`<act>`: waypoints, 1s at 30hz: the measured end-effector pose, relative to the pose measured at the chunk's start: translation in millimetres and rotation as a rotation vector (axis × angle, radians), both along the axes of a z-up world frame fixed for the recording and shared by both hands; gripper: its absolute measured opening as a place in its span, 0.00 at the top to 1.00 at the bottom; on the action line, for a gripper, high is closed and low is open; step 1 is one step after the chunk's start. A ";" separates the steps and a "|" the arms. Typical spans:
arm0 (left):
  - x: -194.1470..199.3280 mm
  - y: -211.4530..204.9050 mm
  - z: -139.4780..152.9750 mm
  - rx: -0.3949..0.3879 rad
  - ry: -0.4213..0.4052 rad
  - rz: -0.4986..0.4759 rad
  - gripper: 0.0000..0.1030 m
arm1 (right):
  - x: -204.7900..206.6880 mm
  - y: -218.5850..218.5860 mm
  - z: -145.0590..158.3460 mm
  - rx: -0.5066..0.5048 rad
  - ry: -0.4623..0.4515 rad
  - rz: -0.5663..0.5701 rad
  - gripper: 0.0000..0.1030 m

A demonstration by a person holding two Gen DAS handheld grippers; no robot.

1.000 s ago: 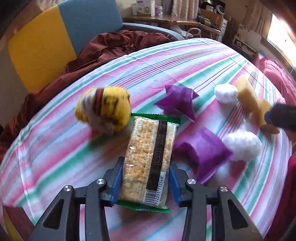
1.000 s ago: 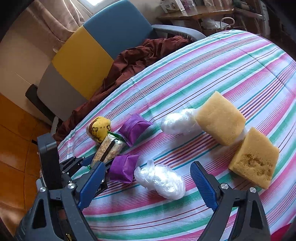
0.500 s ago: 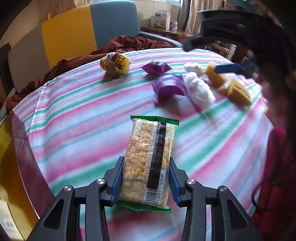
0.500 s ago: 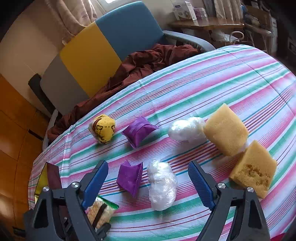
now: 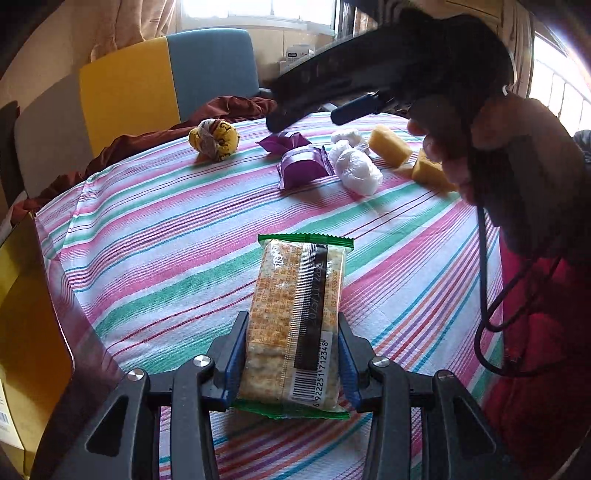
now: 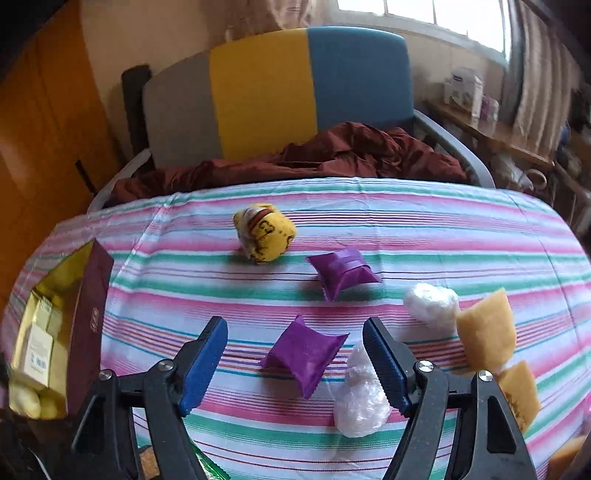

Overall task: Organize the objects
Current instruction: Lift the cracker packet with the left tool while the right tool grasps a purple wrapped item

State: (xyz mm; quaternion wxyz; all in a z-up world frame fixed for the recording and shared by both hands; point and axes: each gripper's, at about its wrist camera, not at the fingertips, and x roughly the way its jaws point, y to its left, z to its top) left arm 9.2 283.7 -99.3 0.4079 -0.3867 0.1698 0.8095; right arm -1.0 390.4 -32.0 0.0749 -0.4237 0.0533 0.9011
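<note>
Tabletop point(image 6: 369, 206) under a cloth striped pink, green and white. Chair point(image 6: 310, 88) behind its far edge, backrest in grey, yellow and blue panels. Dark red cloth point(image 6: 343, 155) heaped on the seat, touching the far edge. Side table point(image 6: 495, 136) at right rear under a window point(image 6: 424, 11), bearing a white box point(image 6: 463, 88). Orange-brown wooden panelling point(image 6: 44, 129) at left.

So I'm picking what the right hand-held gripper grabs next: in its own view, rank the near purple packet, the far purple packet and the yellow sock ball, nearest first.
1. Near purple packet, between the open fingers of the right hand-held gripper.
2. Far purple packet, beyond, slightly right.
3. Yellow sock ball, farthest, left of centre.
</note>
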 end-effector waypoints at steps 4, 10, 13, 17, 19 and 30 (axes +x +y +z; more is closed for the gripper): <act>-0.6 -4.0 0.3 0.017 -0.019 -0.002 0.58 | -13.1 -4.1 -21.3 0.057 -0.097 0.059 0.22; 0.4 -8.2 -0.7 0.039 -0.024 -0.005 0.58 | -27.1 -4.4 -40.0 0.129 -0.160 0.093 0.18; 0.5 -7.9 -1.4 0.045 -0.021 -0.002 0.58 | -29.3 4.1 -48.3 0.116 -0.197 0.083 0.32; 0.4 -8.1 -1.9 0.055 -0.019 0.000 0.58 | -26.7 17.7 -46.3 0.026 -0.193 0.064 0.39; 0.0 -8.0 -1.4 0.055 -0.018 0.000 0.58 | -26.8 16.7 -46.9 0.020 -0.196 0.071 0.39; -0.5 -7.1 -1.6 0.059 -0.013 0.000 0.58 | -28.8 14.5 -48.8 0.039 -0.201 0.060 0.49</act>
